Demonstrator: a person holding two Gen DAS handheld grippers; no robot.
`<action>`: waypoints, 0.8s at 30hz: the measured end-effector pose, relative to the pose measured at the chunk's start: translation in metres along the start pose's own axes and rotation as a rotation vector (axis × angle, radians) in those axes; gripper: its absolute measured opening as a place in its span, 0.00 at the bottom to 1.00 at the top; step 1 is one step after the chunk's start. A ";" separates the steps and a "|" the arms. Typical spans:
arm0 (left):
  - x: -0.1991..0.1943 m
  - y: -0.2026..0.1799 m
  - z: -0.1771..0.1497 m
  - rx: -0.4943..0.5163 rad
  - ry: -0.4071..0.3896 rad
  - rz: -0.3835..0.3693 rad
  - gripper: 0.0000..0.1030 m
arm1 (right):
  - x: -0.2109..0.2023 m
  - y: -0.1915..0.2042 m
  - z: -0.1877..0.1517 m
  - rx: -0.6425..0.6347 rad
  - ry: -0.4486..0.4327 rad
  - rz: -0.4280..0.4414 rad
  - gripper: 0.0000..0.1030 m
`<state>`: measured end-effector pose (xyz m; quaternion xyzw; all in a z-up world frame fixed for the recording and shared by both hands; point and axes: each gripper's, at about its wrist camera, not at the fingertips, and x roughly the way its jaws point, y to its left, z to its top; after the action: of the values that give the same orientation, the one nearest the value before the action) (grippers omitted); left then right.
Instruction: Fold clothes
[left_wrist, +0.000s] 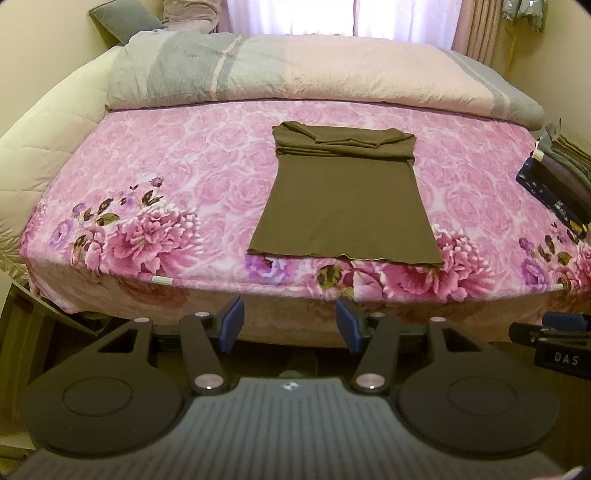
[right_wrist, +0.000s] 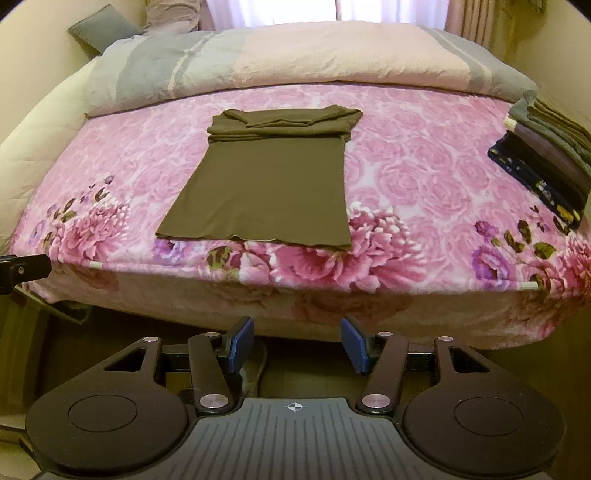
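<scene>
Right now your left tool and right tool both hang off the foot of the bed, jaws standing wide with nothing between them. Ahead of both lies the brown garment, flat on the pink floral sheet, its far end folded over. Off to your right tool's right sits a stack of folded clothes.

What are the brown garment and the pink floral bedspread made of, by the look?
Brown garment: thin matte knit, likely jersey; lies flat, soft folds at top, slightly wavy hem.
Pink floral bedspread: probably plush fleece; fuzzy, softly blurred print, faint sheen.
</scene>
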<state>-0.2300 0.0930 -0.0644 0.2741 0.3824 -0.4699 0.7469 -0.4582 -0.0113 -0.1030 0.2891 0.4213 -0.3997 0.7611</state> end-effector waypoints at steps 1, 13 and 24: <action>0.001 0.001 -0.001 -0.003 0.003 -0.002 0.50 | 0.000 0.002 0.000 -0.005 0.000 -0.001 0.54; 0.013 0.010 -0.004 -0.020 0.036 -0.006 0.50 | 0.008 0.012 0.004 -0.042 0.008 -0.009 0.54; 0.030 0.012 -0.002 -0.028 0.068 -0.002 0.50 | 0.022 0.010 0.009 -0.033 0.044 -0.009 0.54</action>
<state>-0.2117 0.0848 -0.0896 0.2790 0.4141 -0.4558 0.7368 -0.4391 -0.0210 -0.1171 0.2834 0.4456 -0.3898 0.7544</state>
